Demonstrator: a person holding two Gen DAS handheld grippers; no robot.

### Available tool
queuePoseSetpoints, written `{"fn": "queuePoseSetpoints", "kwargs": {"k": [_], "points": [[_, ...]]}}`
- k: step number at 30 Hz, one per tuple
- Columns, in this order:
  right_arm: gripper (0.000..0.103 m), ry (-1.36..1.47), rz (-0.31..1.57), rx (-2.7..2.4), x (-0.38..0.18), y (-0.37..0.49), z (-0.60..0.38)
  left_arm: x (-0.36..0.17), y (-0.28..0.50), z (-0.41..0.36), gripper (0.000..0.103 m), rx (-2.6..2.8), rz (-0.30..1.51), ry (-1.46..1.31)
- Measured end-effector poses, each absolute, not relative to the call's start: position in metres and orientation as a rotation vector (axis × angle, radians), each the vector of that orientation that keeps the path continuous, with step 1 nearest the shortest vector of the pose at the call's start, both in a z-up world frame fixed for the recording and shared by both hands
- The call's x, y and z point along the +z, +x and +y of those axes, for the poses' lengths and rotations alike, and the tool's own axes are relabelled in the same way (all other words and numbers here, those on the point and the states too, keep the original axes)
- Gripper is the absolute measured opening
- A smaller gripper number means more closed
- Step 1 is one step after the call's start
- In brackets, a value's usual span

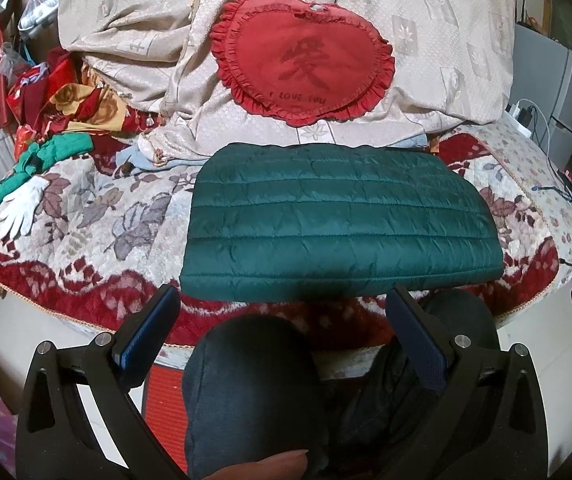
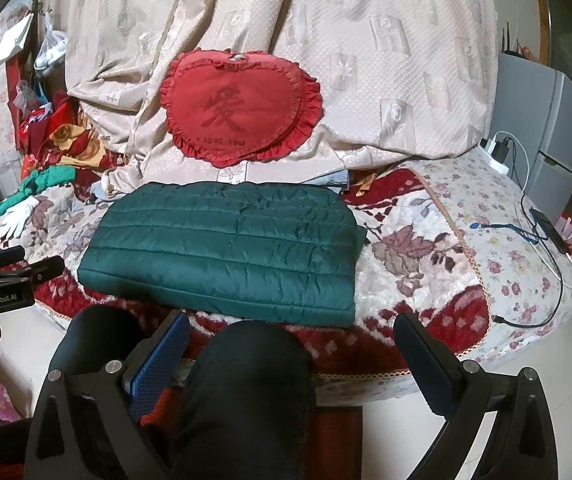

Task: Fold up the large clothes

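Folded green quilted jacket (image 1: 337,220) lies flat on the floral bed cover (image 1: 98,216), just ahead of both grippers. Left gripper (image 1: 284,312) and right gripper (image 2: 291,340): jaws wide apart, holding nothing, above the person's 2 knees. The jacket looks light, puffy, soft and probably slippery; its near edge is the likeliest hold.
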State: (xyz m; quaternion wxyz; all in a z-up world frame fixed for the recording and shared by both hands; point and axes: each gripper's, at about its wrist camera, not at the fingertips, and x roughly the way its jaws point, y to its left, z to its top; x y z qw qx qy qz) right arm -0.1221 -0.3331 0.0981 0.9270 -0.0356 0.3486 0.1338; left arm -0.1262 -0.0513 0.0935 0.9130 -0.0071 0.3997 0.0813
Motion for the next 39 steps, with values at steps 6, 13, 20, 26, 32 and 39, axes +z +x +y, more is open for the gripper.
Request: {"fn": "queuePoseSetpoints", "kwargs": {"k": [6, 13, 20, 26, 32, 39], "points": [[0.101, -0.072, 0.721, 0.274, 0.0954, -0.122, -0.3316, 0.0907, -0.1251, -0.0506, 0.103, 0.166, 0.833, -0.021], [0.101, -0.073, 0.727, 0.276, 0.0945, -0.1197, -0.3333, 0.0898, -0.1245, -0.0502, 0.103, 0.166, 0.836, -0.022], [0.101, -0.077, 0.723, 0.282, 0.0949, -0.1183, -0.3307, 0.0901, -0.1244, -0.0495, 0.103, 0.166, 0.835, -0.022], [0.101, -0.082, 0.723, 0.287, 0.0953, -0.1179, -0.3281, 0.0901, -0.1245, -0.0501, 0.103, 0.165, 0.835, -0.024], [0.101, -0.084, 0.724, 0.287, 0.0978, -0.1172, -0.3264, 0.09, -0.1243, -0.0493, 0.103, 0.166, 0.835, -0.023], [0.101, -0.081, 0.725, 0.292, 0.1002, -0.1161, -0.3244, 0.0886, -0.1241, -0.048, 0.103, 0.163, 0.842, -0.035]]}}
